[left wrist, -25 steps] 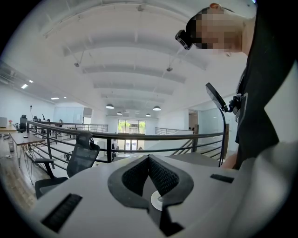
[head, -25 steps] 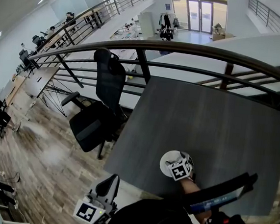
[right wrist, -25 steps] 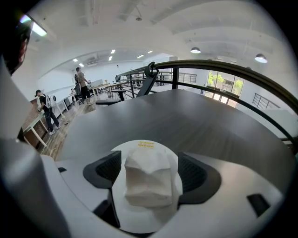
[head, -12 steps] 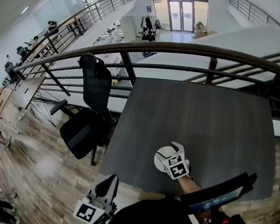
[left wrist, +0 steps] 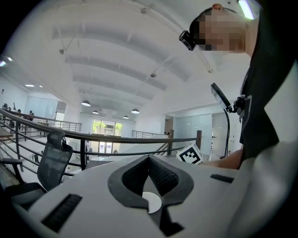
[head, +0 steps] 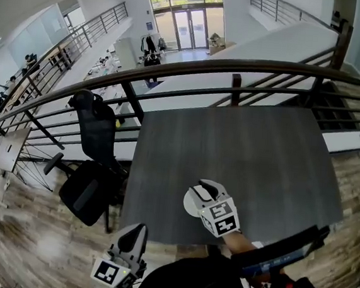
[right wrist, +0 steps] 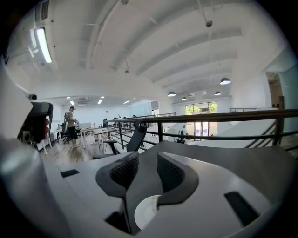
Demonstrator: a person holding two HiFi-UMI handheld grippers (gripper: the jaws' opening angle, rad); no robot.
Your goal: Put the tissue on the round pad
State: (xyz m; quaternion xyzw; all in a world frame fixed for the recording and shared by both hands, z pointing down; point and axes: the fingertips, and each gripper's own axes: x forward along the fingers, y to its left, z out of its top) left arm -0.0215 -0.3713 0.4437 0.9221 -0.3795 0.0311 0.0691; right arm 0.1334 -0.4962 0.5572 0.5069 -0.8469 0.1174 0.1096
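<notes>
A white round pad (head: 190, 204) lies on the dark grey table (head: 244, 140) near its front edge. My right gripper (head: 205, 187) hangs over the pad and covers part of it. In the right gripper view its jaws (right wrist: 148, 157) stand a little apart and are closing, with nothing between them. I cannot make out a tissue in any view. My left gripper (head: 135, 232) hangs off the table's front left corner, over the floor. In the left gripper view its jaws (left wrist: 149, 158) meet at the tips and hold nothing.
A black office chair (head: 88, 163) stands on the wooden floor just left of the table. A dark metal railing (head: 238, 68) runs along the table's far side. The person's arm and a dark strap (head: 277, 254) are at the bottom.
The head view has swung, so the table now sits further left in it. The right gripper stays over the round pad. The left gripper keeps its place at the lower left.
</notes>
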